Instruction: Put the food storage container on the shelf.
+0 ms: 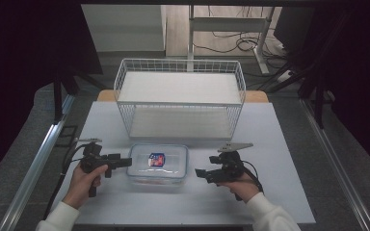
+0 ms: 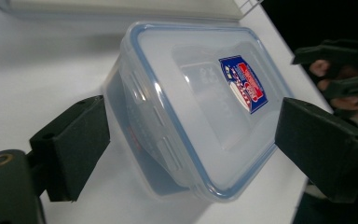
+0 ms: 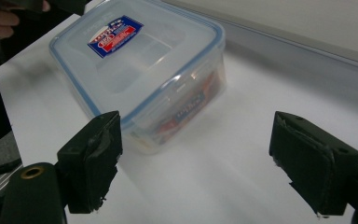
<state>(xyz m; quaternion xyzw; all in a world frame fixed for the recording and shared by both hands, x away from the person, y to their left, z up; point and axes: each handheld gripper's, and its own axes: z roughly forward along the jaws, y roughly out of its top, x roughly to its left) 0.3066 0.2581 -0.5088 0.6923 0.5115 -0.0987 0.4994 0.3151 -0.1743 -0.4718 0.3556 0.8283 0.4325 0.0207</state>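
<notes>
High view: the clear lidded container (image 1: 158,164) sits near the front edge of the table (image 1: 289,192), midway along it, just ahead of the white wire basket (image 1: 180,98). My left tongs (image 1: 124,162) reach its left end and my right tongs (image 1: 198,173) stand a little off its right end, so I can take it from both sides, I judge. Both pairs gape wide, gripping nothing. In the left gripper view the container's end lies between my open jaws. The lid's red and blue sticker (image 2: 243,84) carries writing too small to read.

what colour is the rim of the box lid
Blue, around the clear lid; best seen in the left gripper view.
</notes>
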